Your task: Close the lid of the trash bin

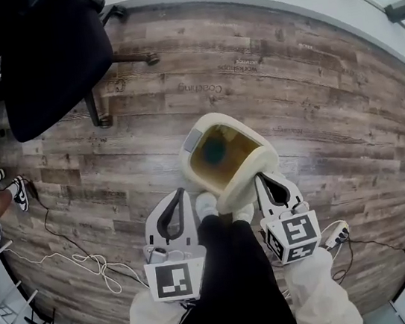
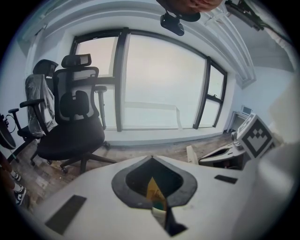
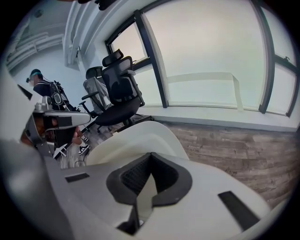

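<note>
A cream trash bin (image 1: 198, 139) stands on the wood floor with its lid (image 1: 248, 175) tipped up at the near side, showing a yellow-brown inside. My left gripper (image 1: 172, 195) is shut and empty, just left of the bin. My right gripper (image 1: 260, 178) is shut too, its tip close beside the lid's right edge; whether it touches is unclear. In the right gripper view the lid (image 3: 140, 138) curves just ahead of the shut gripper (image 3: 150, 154). The left gripper view shows its shut gripper (image 2: 152, 158) and the right gripper's marker cube (image 2: 256, 136).
A black office chair (image 1: 44, 60) stands at the far left, also the chair (image 2: 75, 122) in the left gripper view. Cables (image 1: 89, 261) trail on the floor at left, a power strip (image 1: 335, 234) lies at right. A person's sneakers (image 1: 12, 192) are at the left edge. My white shoe (image 1: 205, 204) is at the bin's base.
</note>
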Tool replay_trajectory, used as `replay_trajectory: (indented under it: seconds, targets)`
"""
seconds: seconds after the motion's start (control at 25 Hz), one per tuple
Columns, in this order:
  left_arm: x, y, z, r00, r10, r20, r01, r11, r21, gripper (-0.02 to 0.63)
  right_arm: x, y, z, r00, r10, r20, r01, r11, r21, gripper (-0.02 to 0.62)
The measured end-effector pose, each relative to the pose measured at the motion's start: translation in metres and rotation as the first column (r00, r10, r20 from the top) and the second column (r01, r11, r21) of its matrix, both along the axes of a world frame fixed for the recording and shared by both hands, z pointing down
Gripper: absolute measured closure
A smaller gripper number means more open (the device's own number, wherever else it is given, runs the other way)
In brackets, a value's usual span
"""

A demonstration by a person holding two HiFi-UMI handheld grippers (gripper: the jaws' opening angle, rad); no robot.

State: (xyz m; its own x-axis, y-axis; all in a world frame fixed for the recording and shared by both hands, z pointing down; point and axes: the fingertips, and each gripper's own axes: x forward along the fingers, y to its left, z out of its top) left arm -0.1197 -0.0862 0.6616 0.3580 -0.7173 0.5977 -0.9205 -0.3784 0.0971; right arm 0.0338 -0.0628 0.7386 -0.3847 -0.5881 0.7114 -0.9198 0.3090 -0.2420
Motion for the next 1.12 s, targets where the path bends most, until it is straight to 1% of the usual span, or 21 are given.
replay_trajectory:
  seconds: [0.16, 0.52, 1.12]
  targets:
    - [-0.007, -0.002, 0.006, 1.0, -0.013, -0.013, 0.013, 1.0, -0.016, 0.601, -0.012, -0.01, 0.015, 1.0, -0.023, -0.016, 0.023, 1.0, -0.008, 0.572]
    - [-0.033, -0.01, 0.015, 0.999, -0.035, -0.018, 0.034, 0.998, -0.044, 0.601, -0.034, -0.029, 0.052, 0.995, -0.069, -0.065, 0.065, 0.996, -0.064, 0.572]
    - [-0.076, -0.01, 0.037, 0.995, -0.098, -0.01, 0.097, 0.992, -0.08, 0.601, -0.053, -0.042, 0.109, 0.986, -0.103, -0.133, 0.084, 0.986, -0.142, 0.572]
